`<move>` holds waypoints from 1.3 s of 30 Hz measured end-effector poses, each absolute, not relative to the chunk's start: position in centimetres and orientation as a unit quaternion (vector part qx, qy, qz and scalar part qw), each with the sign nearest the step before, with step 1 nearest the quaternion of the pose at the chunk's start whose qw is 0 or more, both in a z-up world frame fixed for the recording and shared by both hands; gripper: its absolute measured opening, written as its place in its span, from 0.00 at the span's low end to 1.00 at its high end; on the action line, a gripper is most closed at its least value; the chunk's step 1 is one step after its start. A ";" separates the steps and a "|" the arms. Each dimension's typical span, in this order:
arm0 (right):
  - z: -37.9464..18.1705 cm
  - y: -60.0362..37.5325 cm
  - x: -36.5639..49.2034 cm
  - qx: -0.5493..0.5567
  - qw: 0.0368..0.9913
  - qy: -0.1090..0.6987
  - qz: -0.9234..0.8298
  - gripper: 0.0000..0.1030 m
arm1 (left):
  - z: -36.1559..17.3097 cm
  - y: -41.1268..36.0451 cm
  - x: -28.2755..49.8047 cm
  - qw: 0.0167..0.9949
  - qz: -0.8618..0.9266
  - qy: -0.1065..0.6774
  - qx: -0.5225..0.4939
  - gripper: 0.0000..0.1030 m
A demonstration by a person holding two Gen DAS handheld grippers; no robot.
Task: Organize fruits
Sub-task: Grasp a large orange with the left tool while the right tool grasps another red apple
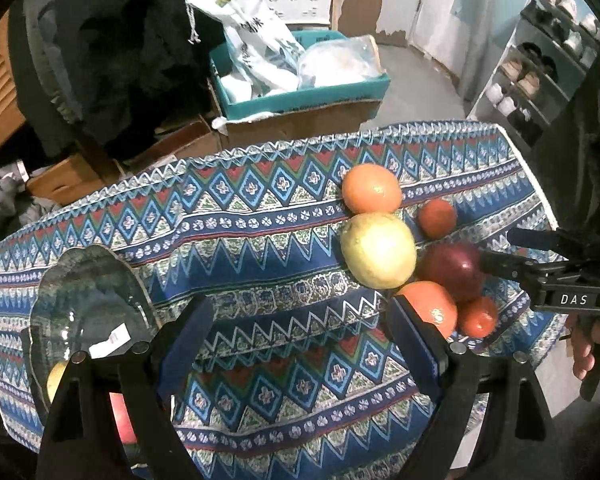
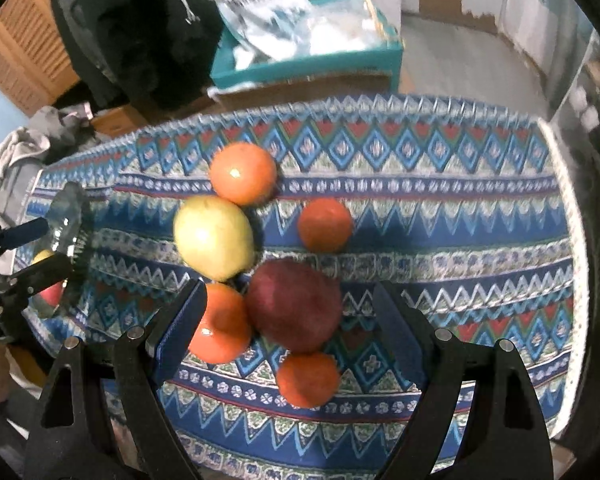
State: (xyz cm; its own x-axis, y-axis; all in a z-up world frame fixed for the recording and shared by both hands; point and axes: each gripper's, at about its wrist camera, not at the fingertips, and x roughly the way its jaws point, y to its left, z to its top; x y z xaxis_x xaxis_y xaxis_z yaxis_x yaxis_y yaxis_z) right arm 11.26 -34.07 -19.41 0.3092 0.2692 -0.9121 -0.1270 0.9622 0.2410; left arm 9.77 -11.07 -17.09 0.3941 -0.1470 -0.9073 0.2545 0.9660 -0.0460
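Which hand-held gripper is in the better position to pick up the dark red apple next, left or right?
Right. The right hand-held gripper is open directly over the dark red apple; the left hand-held gripper is over bare tablecloth beside the glass bowl.

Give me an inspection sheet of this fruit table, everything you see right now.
Surface: patterned tablecloth covers the table.
Job's things: six loose fruits, among them a yellow fruit and a dark red fruit; glass bowl already holds some fruit.
Clutter: nothing seen.
Grippers: left gripper open over bare cloth; right gripper open above the dark red fruit.
Cables: nothing seen.
Surroundings: teal box with bags, shoe rack.
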 end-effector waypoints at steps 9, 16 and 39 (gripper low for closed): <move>-23.0 -33.9 12.1 0.085 0.781 0.607 0.122 0.82 | -20.1 -12.5 10.6 0.819 -0.137 0.552 0.073 0.87; -25.0 -34.0 12.3 0.106 0.771 0.616 0.122 0.82 | -21.2 -13.2 10.9 0.811 -0.148 0.560 0.075 0.87; -22.2 -38.0 11.4 0.135 0.802 0.573 0.101 0.72 | -21.9 -19.4 9.8 0.783 -0.210 0.581 0.071 0.87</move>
State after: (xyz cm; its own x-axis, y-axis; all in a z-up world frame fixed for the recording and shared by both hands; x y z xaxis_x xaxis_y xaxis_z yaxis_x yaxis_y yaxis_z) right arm 11.40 -37.98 -22.23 0.3229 0.3159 -0.8922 -0.0075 0.9435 0.3313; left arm 9.81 -19.43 -21.85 0.2354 -0.2470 -0.9400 0.4113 0.9016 -0.1339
